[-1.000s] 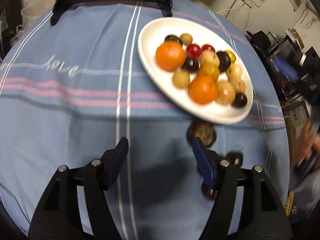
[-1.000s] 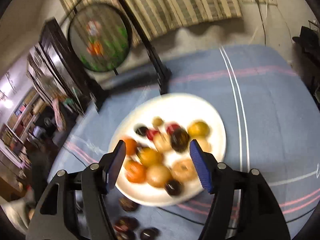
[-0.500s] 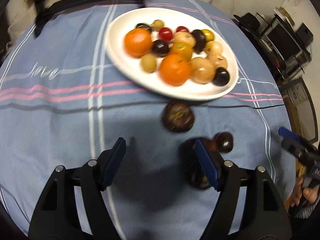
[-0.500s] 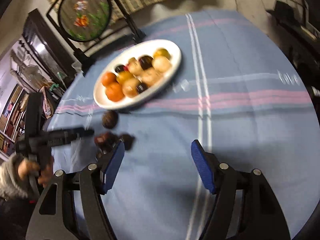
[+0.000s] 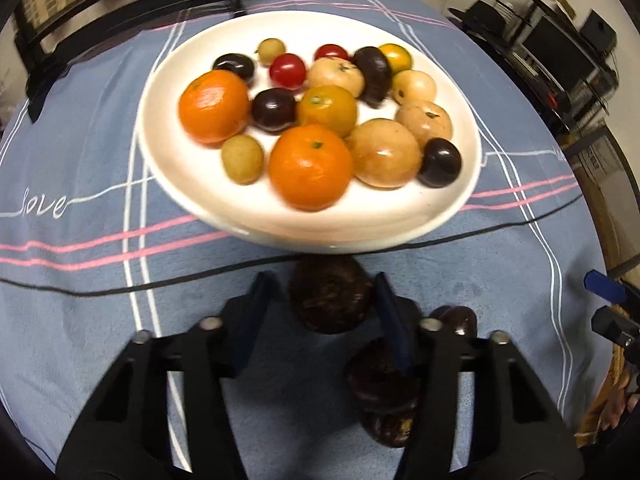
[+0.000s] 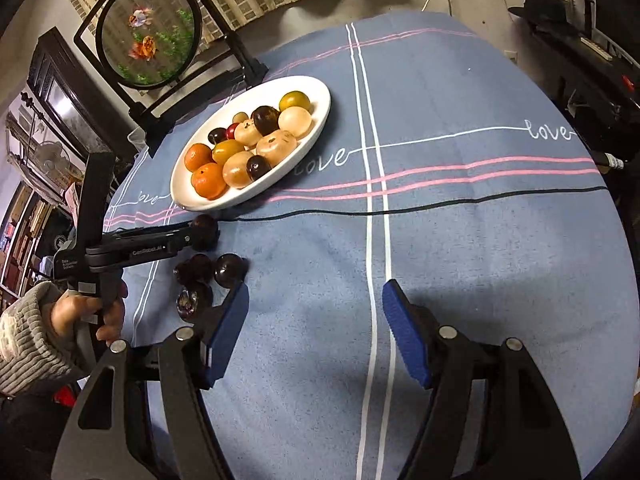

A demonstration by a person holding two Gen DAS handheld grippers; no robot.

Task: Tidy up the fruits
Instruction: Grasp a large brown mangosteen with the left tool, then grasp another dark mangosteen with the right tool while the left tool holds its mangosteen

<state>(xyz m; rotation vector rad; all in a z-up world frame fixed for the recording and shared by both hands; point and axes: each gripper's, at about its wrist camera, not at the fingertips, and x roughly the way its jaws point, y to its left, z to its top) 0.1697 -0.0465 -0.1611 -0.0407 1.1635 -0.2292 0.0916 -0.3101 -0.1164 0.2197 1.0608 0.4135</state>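
Note:
A white oval plate [image 5: 280, 224] [image 6: 320, 120] on the blue cloth holds oranges, pale round fruits, red ones and dark ones. In front of it a dark brown round fruit [image 5: 326, 296] [image 6: 206, 232] lies between the fingers of my left gripper [image 5: 324, 292] [image 6: 196, 236]. Its jaws are closing; a sliver of cloth still shows beside the left pad. Three more dark fruits [image 5: 456, 320] [image 6: 230, 270] lie on the cloth just to the right. My right gripper [image 6: 316, 296] stands open over bare cloth, with nothing between its fingers.
A black cable [image 6: 440, 204] runs across the cloth in front of the plate. A round framed screen on a black stand [image 6: 148, 36] is behind the plate. A hand in a grey knit sleeve [image 6: 88, 312] holds the left gripper. Shelves with electronics [image 5: 560, 52] lie beyond the table's right edge.
My left gripper has moved up towards the plate so that the dark brown fruit now sits between its fingers, and its jaws have narrowed. The right gripper swung away from the plate, then stopped.

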